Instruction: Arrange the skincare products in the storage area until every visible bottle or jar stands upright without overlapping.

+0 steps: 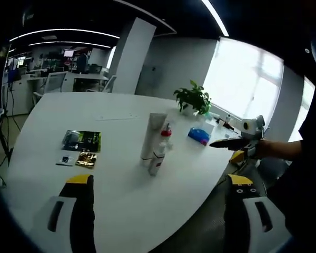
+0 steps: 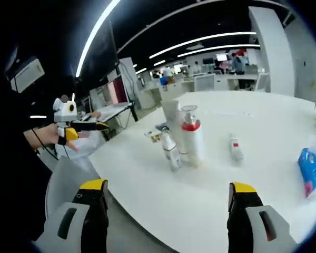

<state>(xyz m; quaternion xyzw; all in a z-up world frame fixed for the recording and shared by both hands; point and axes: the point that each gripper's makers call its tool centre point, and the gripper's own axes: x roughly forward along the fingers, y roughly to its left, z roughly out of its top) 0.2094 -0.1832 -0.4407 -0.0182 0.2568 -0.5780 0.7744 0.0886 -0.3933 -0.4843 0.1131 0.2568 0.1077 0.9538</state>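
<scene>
Left gripper view: both tools (image 1: 160, 182) (image 2: 168, 192) gape empty; bottle (image 2: 192, 136) labels unreadable.

No text, brand or number can be read in either view; the print on the white tube (image 1: 156, 135) and on the small bottle (image 1: 159, 156) beside it is too small and blurred. The dark packets (image 1: 81, 140) on the surface (image 1: 121, 200) carry pictures whose words cannot be made out; the label on the red-collared pump bottle (image 2: 191, 136) and on the blue packet (image 2: 310, 169) is also unreadable.
</scene>
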